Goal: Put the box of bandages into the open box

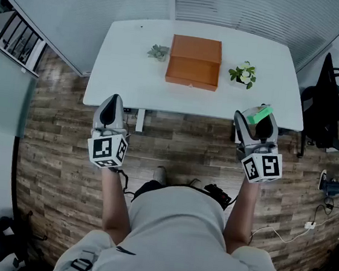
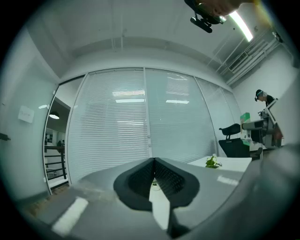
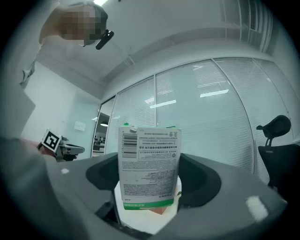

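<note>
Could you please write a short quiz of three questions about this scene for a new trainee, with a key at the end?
1. True or false: the right gripper is shut on the white-and-green cardboard box of bandages.
2. Where on the white table does the open orange box stand? A: between the grey-green plant and the white-flowered plant. B: at the left edge. C: under the right gripper.
3. Fill in: the jaws of the left gripper are ____, with nothing between them.
Key: 1 true; 2 A; 3 shut.
</note>
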A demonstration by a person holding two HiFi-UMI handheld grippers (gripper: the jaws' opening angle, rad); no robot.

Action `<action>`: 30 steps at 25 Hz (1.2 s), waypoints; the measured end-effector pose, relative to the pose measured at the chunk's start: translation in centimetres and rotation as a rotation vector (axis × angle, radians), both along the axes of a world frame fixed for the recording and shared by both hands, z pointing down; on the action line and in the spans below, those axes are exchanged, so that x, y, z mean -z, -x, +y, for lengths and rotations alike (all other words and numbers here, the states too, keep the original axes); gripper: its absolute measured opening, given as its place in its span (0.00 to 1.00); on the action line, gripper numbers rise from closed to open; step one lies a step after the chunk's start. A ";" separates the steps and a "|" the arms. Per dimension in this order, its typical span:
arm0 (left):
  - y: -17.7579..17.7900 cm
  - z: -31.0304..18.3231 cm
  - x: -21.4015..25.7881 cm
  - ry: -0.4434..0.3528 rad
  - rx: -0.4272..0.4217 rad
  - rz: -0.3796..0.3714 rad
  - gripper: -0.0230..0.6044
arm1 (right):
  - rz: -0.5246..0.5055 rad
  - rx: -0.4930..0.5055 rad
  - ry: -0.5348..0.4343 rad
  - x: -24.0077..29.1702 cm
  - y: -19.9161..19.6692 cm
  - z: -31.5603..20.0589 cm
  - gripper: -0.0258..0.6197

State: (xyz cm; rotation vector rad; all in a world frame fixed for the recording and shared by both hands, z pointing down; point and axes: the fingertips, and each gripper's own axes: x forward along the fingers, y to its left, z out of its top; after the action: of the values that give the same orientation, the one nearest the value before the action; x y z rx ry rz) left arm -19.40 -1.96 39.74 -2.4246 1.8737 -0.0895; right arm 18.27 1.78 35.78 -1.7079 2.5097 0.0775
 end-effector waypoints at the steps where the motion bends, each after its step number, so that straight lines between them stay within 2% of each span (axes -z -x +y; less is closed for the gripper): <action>1: 0.0 0.0 0.0 0.001 0.000 -0.001 0.05 | -0.001 0.000 0.000 0.0 0.0 0.0 0.60; 15: 0.3 -0.1 0.0 -0.006 0.006 -0.006 0.05 | -0.032 0.013 -0.006 0.0 0.3 -0.3 0.60; 22: 3.2 -1.5 -0.1 -0.012 0.023 0.011 0.05 | -0.014 0.042 0.013 -0.4 4.0 -2.2 0.61; 30: 7.2 -5.0 -0.7 0.005 -0.014 0.015 0.05 | -0.023 -0.005 0.018 -1.0 7.5 -4.1 0.61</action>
State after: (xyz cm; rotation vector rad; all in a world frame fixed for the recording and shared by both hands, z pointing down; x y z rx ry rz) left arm -26.57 -6.96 40.42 -2.4476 1.8651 -0.0758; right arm 10.81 -2.31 36.75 -1.7123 2.4970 0.0352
